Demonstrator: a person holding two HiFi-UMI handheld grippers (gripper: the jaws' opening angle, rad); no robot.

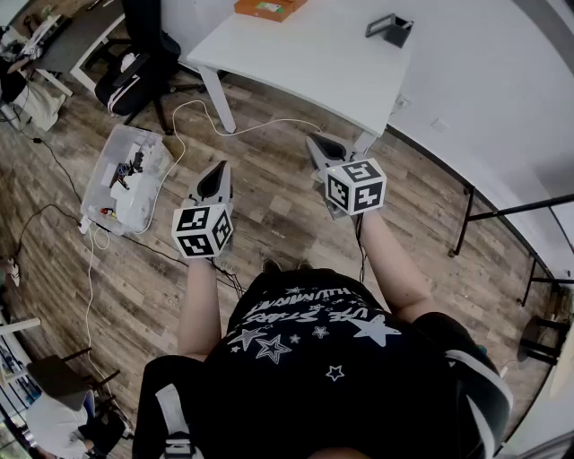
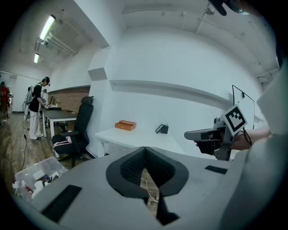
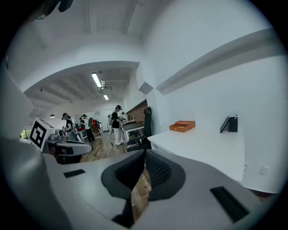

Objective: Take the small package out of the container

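- You are holding the left gripper [image 1: 215, 179] [image 2: 145, 150] in the air short of the white table [image 1: 305, 63] [image 2: 135, 137], its jaws pressed together with nothing between them.
- You are holding the right gripper [image 1: 321, 151] [image 3: 145, 153] beside it, nearer the white table's front edge. Its jaws are also lying tip to tip and pinching nothing; only the wooden floor [image 1: 269, 206] is showing through the gap behind the tips.
- Both grippers are pointing toward the white table, apart from each other, and neither is touching anything.
- The clear plastic container [image 1: 126, 179] [image 2: 38, 173] is sitting on the floor to the left of the white table, well apart from both grippers and closer to your left one.
- The container is holding a jumble of small items; the small package cannot be picked out among them from here.
- A white cable [image 1: 242, 125] is trailing across the floor from the container toward the white table's legs.
- An orange box [image 1: 265, 7] [image 2: 125, 125] [image 3: 182, 126] is resting on the white table's far left part, and a dark holder [image 1: 390, 29] [image 2: 162, 129] [image 3: 230, 124] is standing to its right.
- A black office chair [image 1: 143, 54] [image 2: 81, 126] is standing just left of the white table.
- People [image 2: 36, 108] [image 3: 116, 123] are standing at benches far off, beyond the left end of the white table.
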